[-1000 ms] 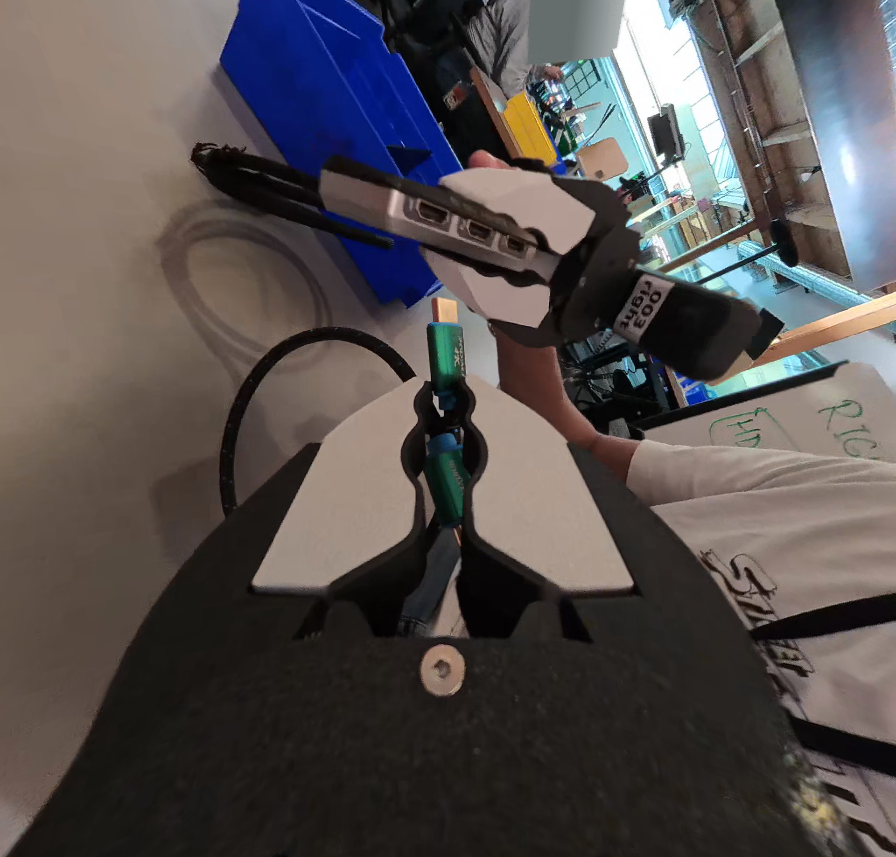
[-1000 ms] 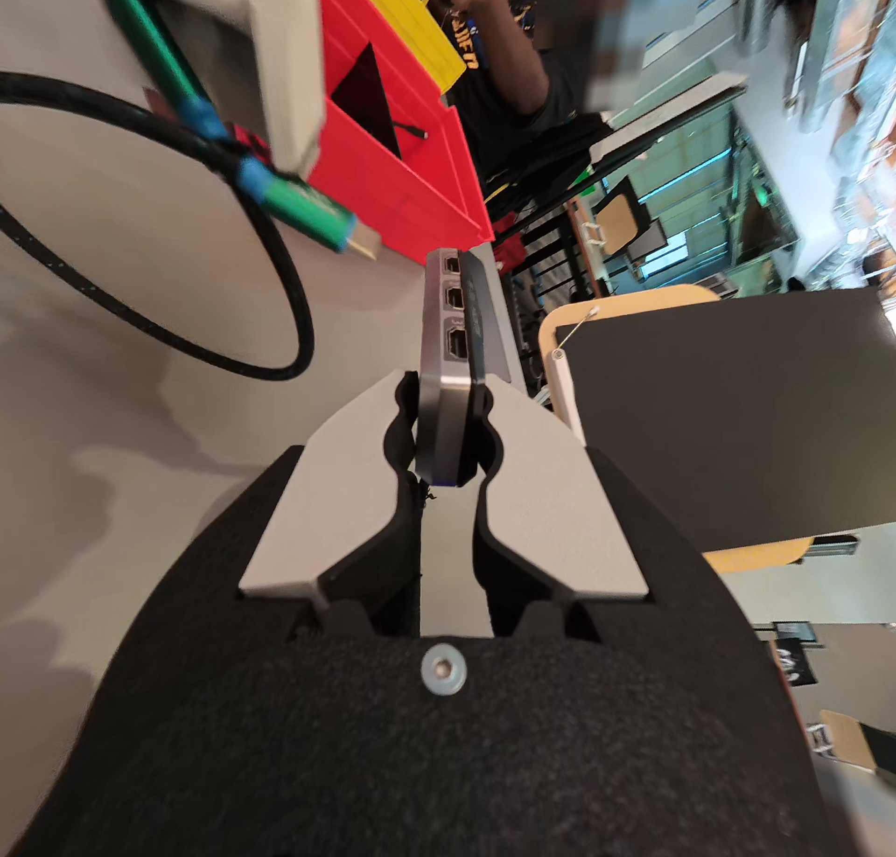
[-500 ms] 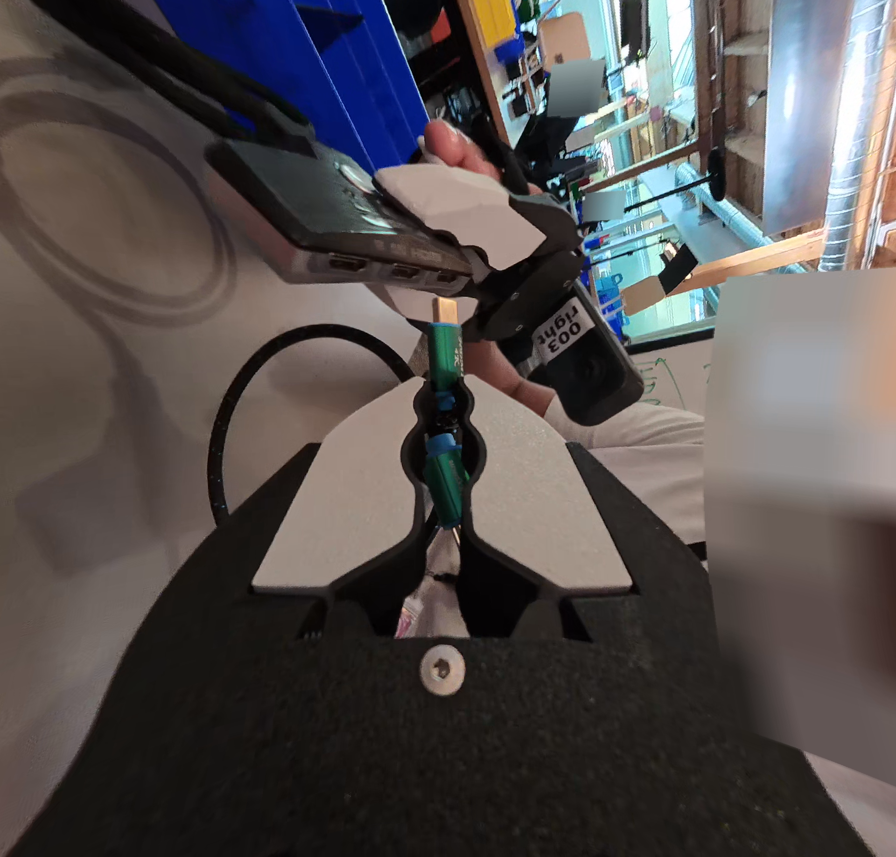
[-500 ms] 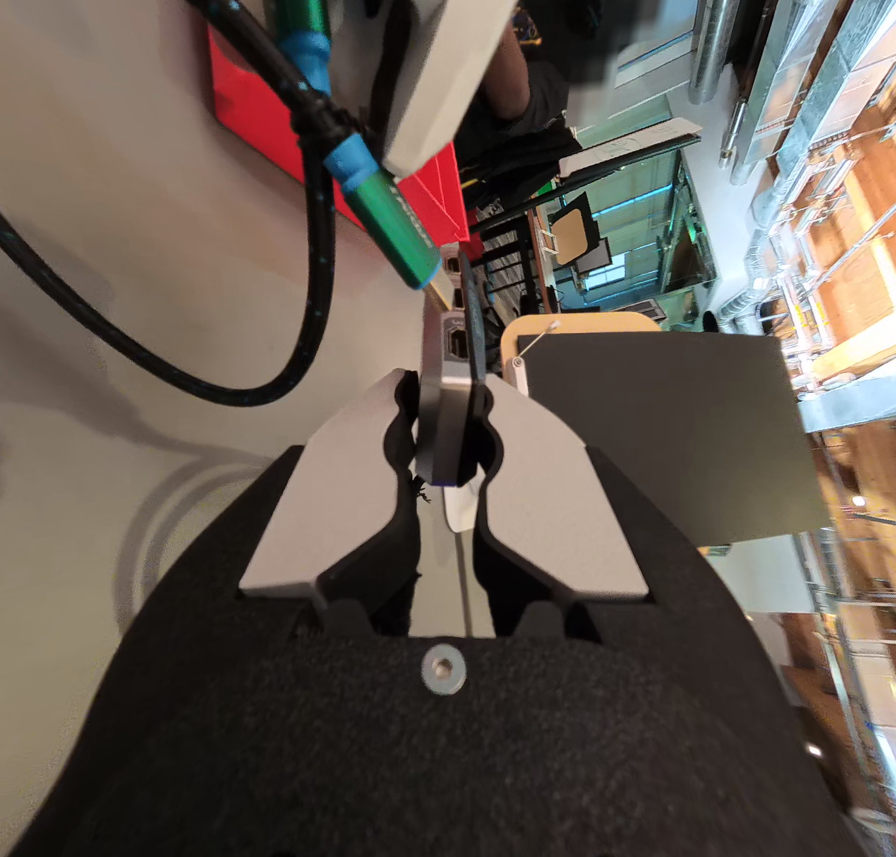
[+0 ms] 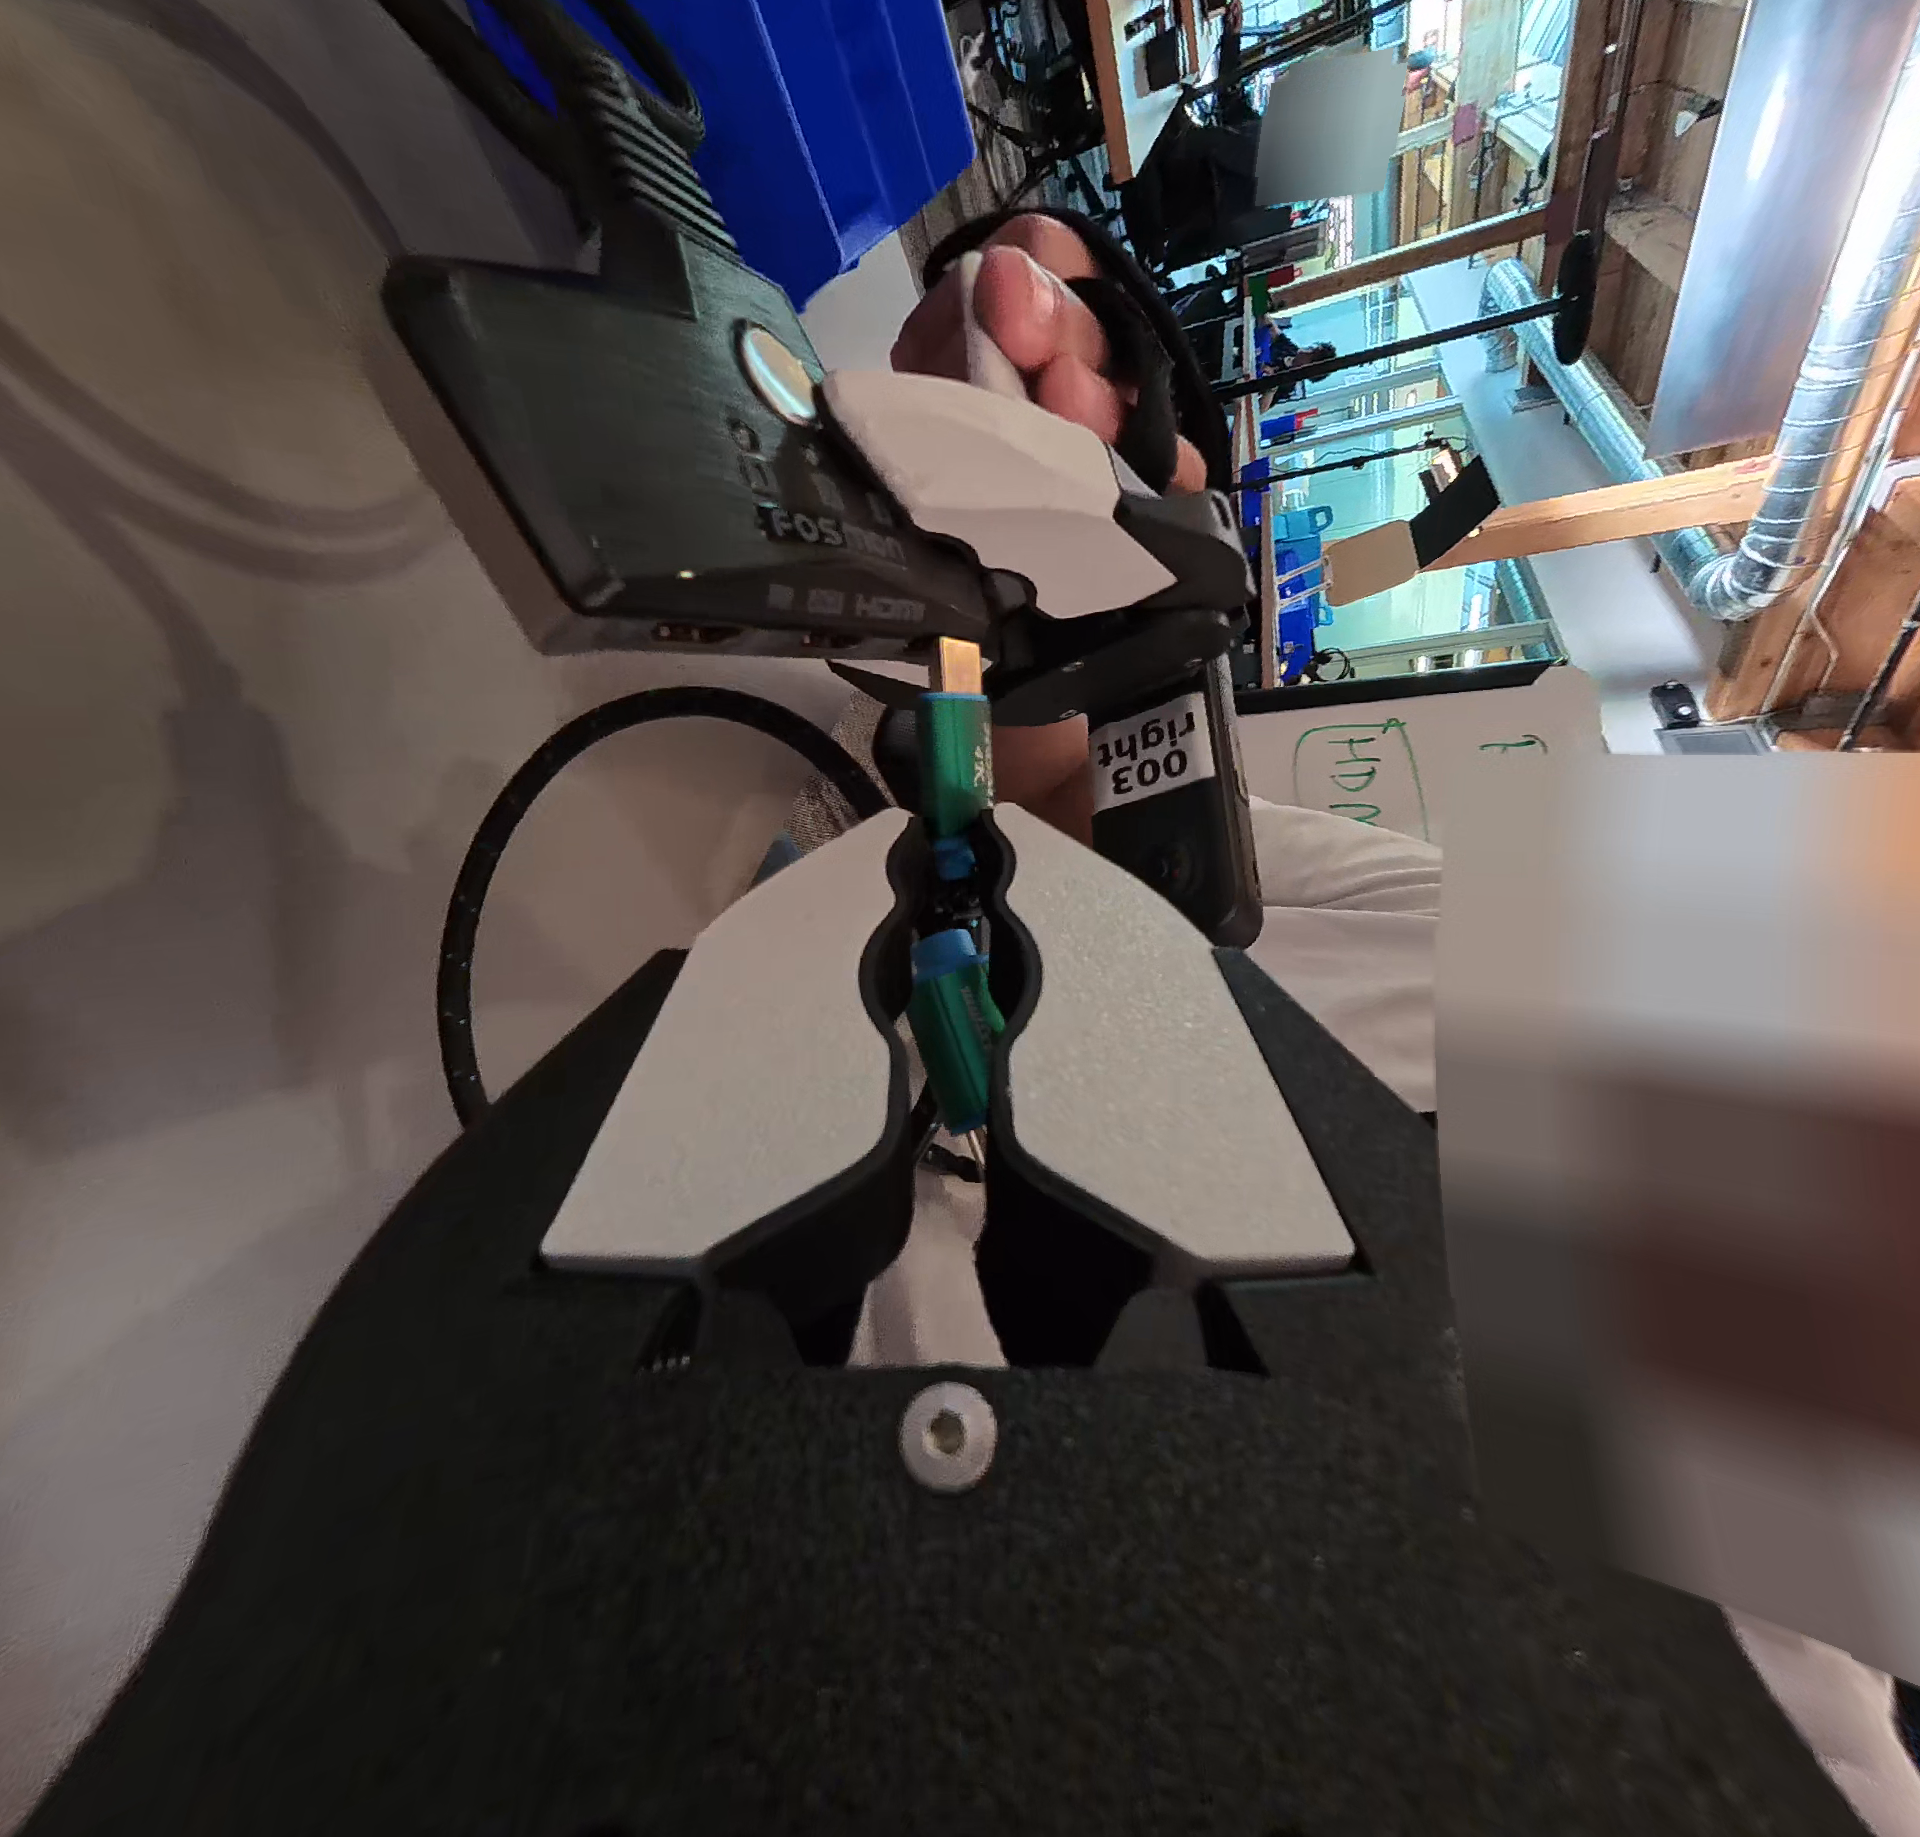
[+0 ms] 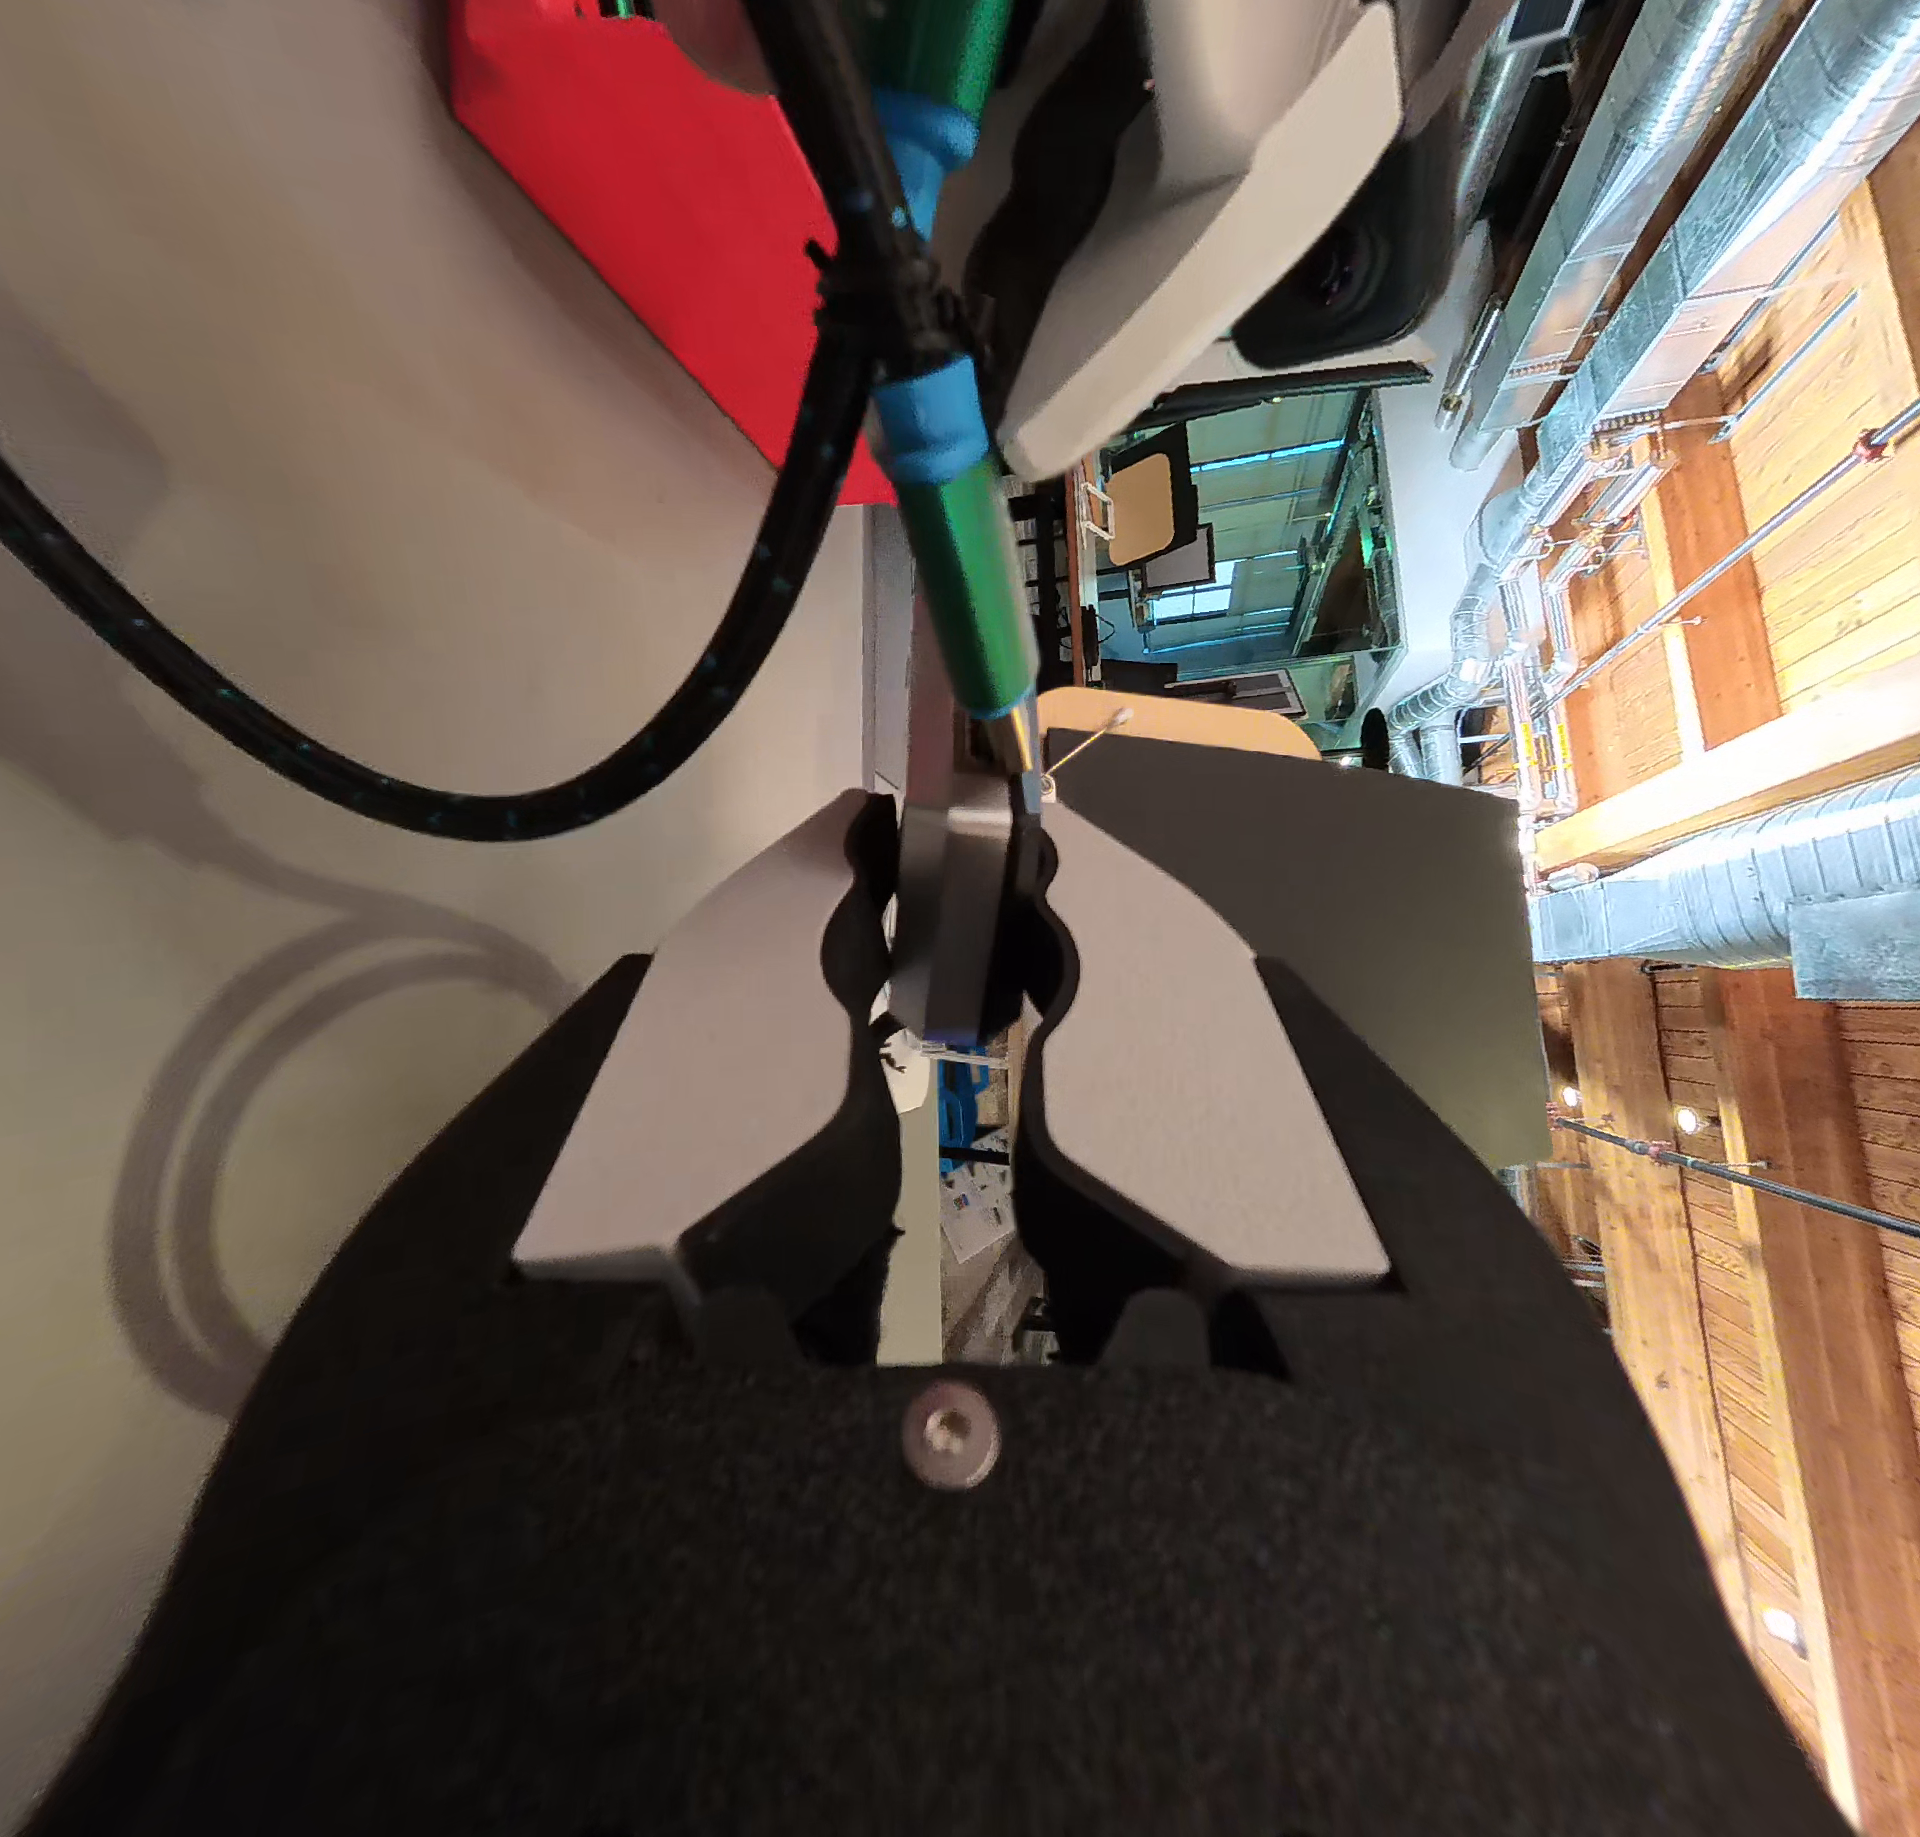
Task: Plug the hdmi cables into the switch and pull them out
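My left gripper is shut on a braided black HDMI cable just behind its green plug. The plug's gold tip touches the port edge of the black switch. A second green plug hangs between my left fingers. My right gripper is shut on the grey end of the switch and holds it above the table. In the right wrist view the green plug comes down from above and its tip meets the switch's edge beside my right fingers. A thick black cable is plugged into the switch's far side.
A blue bin stands behind the switch in the left wrist view. A red bin stands on the table beyond the cable loop in the right wrist view. A person's hand holds the right gripper. A whiteboard lies at the right.
The switch and the green plug have closed together. The plug's tip was a little short of the ports and now touches the switch's port edge. Both grippers kept their grip.
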A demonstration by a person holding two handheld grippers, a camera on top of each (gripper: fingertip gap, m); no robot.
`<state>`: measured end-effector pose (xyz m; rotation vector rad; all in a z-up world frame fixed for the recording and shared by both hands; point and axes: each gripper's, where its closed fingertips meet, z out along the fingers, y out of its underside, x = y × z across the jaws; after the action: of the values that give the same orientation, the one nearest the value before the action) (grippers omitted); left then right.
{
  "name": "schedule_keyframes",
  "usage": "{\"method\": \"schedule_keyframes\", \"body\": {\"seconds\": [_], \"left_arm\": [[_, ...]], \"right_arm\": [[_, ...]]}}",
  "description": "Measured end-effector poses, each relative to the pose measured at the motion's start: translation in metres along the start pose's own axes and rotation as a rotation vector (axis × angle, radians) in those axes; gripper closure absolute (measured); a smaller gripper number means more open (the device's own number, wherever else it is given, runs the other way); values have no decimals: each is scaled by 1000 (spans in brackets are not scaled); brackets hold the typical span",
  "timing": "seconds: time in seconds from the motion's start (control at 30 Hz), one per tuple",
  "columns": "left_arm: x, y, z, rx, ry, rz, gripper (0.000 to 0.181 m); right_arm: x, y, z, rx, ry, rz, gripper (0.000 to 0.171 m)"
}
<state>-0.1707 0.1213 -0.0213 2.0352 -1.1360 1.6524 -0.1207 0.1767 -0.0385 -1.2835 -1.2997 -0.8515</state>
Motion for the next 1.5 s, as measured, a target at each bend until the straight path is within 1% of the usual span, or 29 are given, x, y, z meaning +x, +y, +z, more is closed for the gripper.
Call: {"method": "schedule_keyframes", "body": {"seconds": [0.1, 0.3, 0.5, 0.67, 0.9, 1.07, 1.2, 1.4, 1.5], "left_arm": [[-7, 2, -2, -5, -15, -18, 173], [-10, 4, -2, -11, 6, -57, 173], [-13, -4, -9, 24, 33, -84, 173], [-21, 2, -4, -3, 28, -119, 174], [-30, -6, -8, 83, 30, -137, 174], [-36, -12, -4, 140, 29, -110, 174], [-50, -14, -4, 161, -64, 9, 174], [-89, -15, -17, 167, -364, 350, 174], [-112, -1, -10, 110, -541, 585, 174]], "right_arm": [[-4, -1, 1, 4, -8, -5, 149], [-8, -1, 4, -14, -2, -34, 149], [-5, 5, 4, -51, 28, -78, 149], [-10, 3, 6, -54, 30, -115, 149], [-12, 7, 8, -84, 38, -133, 149], [-16, 17, 14, -135, 25, -145, 149], [-20, 23, 15, -144, 5, -151, 149], [-3, 34, 7, -139, 16, -51, 149], [4, 34, 4, -127, 24, -12, 149]]}}
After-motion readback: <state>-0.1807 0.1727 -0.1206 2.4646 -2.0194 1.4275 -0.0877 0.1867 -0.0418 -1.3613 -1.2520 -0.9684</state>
